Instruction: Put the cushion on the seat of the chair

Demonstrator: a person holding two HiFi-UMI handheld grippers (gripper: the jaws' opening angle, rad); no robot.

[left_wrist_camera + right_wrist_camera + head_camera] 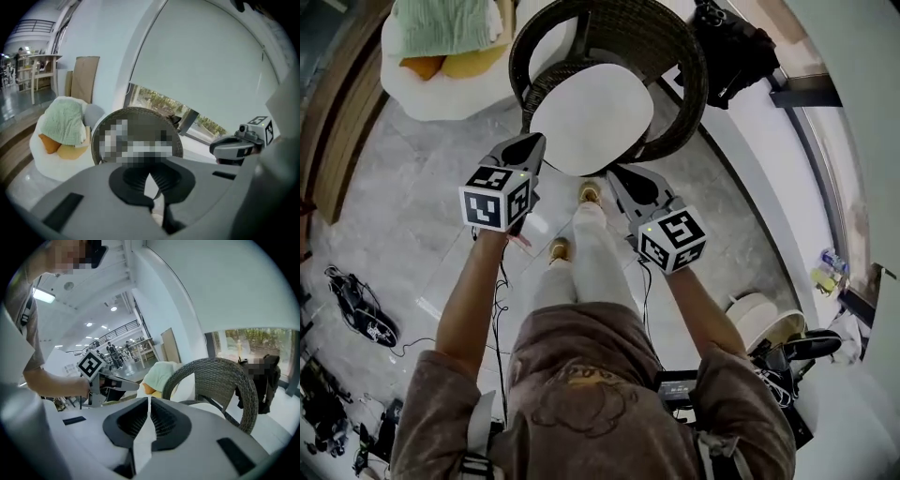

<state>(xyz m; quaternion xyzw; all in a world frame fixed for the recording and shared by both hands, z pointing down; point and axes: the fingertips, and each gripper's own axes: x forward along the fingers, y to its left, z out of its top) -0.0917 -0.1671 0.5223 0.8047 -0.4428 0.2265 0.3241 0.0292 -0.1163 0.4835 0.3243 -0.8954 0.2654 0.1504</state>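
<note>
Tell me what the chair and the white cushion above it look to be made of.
The chair looks like dark brown woven wicker, possibly synthetic rattan: a matte basket weave shows across its curved back. The cushion seems to have a smooth white fabric or leatherette cover, plain with no visible weave. Its filling cannot be told.

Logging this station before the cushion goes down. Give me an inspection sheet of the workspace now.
Surface: grey tiled floor.
Job's things: white cushion held over the seat of the wicker chair; cannot tell whether it rests there.
Clutter: green blanket on a white armchair; black bag beside the chair; black gear on the floor.
Grippers: left gripper and right gripper both shut on the cushion's near edge.
Cables: black cable on the floor, left side.
Surroundings: white roller blind over a window.
</note>
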